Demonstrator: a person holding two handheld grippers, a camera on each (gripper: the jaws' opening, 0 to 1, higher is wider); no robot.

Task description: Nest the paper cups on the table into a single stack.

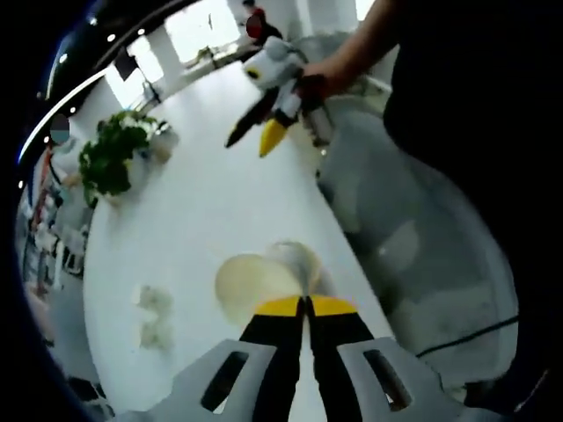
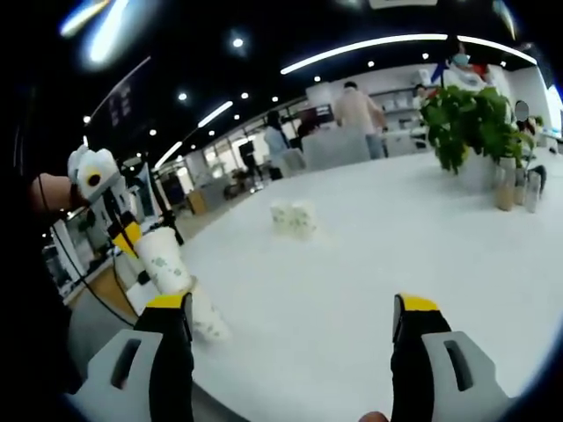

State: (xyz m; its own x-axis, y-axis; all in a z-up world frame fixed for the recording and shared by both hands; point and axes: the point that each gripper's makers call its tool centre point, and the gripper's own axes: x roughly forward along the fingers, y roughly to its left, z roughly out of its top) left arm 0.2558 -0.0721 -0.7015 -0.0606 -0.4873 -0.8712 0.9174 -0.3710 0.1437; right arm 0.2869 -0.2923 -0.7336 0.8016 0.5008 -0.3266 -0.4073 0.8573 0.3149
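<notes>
Held cup: paper cup (image 1: 264,281), mouth toward the left gripper view's camera, tilted over the white table (image 1: 202,202); in the right gripper view the same cup (image 2: 164,261) hangs near the table's left edge.
Second cup: another paper cup (image 2: 207,321) lies on its side just below the held one, close to the table edge; whether the two touch I cannot tell.
Far cups: pair of patterned cups (image 2: 294,218) stands mid-table, well apart from the held cup; in the left gripper view they are a blurred pale shape (image 1: 154,315) at left.
Left gripper (image 1: 305,304): jaws closed narrow, yellow tips pinching the held cup's rim. Seen in the right gripper view at far left (image 2: 132,237), carried by a hand (image 2: 48,193).
Right gripper (image 2: 290,312): jaws spread wide, nothing between them, open table ahead. Seen in the left gripper view at far end (image 1: 259,136), held by a hand (image 1: 330,75).
Open room: broad bare tabletop between the held cup and the far cups.
Edges: table rim runs near the held cup, floor beyond.
Surroundings: potted plant (image 2: 466,119) and small bottles (image 2: 515,185) at the far right of the table; plant (image 1: 110,158) also at far left in the left gripper view. People (image 2: 356,110) stand in the background.
</notes>
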